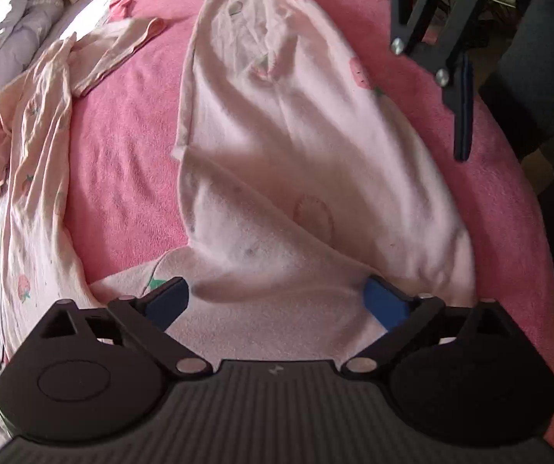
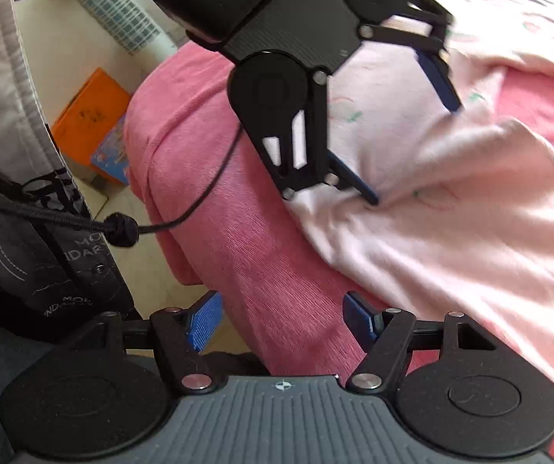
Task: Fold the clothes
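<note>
Left wrist view shows my left gripper [image 1: 277,301] spread wide over the near edge of a pale pink cotton garment with strawberry prints [image 1: 277,135], which lies flat along the pink terry bedspread [image 1: 122,178]. Its blue pads [image 1: 387,301] rest on the fabric without pinching it. A second crumpled pale pink strawberry garment [image 1: 37,178] lies apart on the left, beside grey bedding [image 1: 14,27]. My right gripper [image 2: 282,323] hangs released above the bedspread's edge [image 2: 238,232], nothing between its blue pads [image 2: 205,319], the garment [image 2: 470,212] just beyond. An orange box [image 2: 91,116] sits on the floor below, and my printed grey sleeve [image 2: 25,193] fills the left side.
</note>
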`<state>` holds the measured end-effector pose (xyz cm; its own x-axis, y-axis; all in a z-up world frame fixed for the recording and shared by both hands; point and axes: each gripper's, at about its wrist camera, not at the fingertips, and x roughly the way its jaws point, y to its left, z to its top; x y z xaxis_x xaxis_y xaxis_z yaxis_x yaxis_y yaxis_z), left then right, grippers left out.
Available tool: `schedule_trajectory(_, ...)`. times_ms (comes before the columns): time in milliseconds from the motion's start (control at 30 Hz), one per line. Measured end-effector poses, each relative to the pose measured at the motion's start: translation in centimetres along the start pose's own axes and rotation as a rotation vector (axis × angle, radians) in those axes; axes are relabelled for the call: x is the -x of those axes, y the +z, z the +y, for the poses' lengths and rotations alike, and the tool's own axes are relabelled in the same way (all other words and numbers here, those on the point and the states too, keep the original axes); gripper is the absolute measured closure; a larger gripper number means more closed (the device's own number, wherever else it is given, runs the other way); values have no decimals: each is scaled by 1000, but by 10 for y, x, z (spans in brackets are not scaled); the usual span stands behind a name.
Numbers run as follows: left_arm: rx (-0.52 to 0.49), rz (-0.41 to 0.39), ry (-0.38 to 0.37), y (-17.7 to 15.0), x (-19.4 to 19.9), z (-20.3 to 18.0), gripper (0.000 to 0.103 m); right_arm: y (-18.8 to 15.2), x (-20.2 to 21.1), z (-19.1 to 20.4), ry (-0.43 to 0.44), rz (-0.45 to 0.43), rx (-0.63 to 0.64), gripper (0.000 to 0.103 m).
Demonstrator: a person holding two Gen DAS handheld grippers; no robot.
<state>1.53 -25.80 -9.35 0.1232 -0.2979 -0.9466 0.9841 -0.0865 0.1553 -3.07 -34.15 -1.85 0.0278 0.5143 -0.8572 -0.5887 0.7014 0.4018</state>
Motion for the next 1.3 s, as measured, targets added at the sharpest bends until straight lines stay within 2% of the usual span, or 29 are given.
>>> schedule_trajectory(67, 118, 53, -91, 0, -3, 21, 0, -17, 29, -24, -95, -50, -103, 35)
schedule_trajectory(133, 118, 60, -109, 0, -5, 23, 0, -39, 64, -58, -251, -127, -263, 37)
schedule_trajectory(233, 87, 63, -109, -1, -5, 21, 0, -83, 117, -122, -509, -257, -623, 41)
schedule_trajectory(300, 98, 67, -116, -2, -6, 22, 0, -120, 139, -160, -628, -352, -895, 46)
schedule_trajectory(367, 101, 70, -121, -4, -6, 22, 0, -158, 156, -198, -657, -471, -1144, 52)
schedule_trajectory(433, 100, 77, -127, -4, -8, 24, 0, -191, 168, -230, -671, -567, -1292, 55)
schedule_trajectory(533, 97, 90, -137, -6, -8, 25, 0, -213, 173, -264, -711, -581, -1360, 55)
schedule_trajectory(600, 96, 95, -139, -8, -8, 25, 0, -219, 162, -289, -717, -550, -1405, 55)
schedule_trajectory(633, 96, 96, -139, -9, -8, 25, 0, -222, 157, -299, -713, -539, -1428, 58)
schedule_trajectory(667, 96, 97, -139, -10, -8, 25, 0, -224, 156, -301, -685, -544, -1446, 65)
schedule_trajectory(700, 97, 98, -137, -11, -7, 25, 0, -225, 160, -300, -651, -558, -1451, 85)
schedule_trajectory(733, 98, 97, -135, -13, -7, 24, 0, -223, 163, -295, -645, -564, -1452, 93)
schedule_trajectory(833, 99, 96, -134, -18, -5, 24, 0, -222, 185, -269, -673, -644, -1466, 95)
schedule_trajectory(900, 99, 100, -131, -21, -4, 24, 0, -222, 203, -253, -738, -680, -1461, 97)
schedule_trajectory(1000, 110, 108, -121, -27, -1, 23, 0, -219, 227, -221, -907, -685, -1395, 97)
schedule_trajectory(1133, 135, 111, -111, -37, 3, 24, 0, -223, 225, -197, -1181, -555, -1267, 99)
schedule_trajectory(1167, 138, 111, -111, -39, 3, 24, 0, -230, 221, -200, -1186, -532, -1264, 99)
schedule_trajectory(1300, 138, 120, -110, -47, 6, 25, 0, -259, 208, -215, -985, -586, -1324, 96)
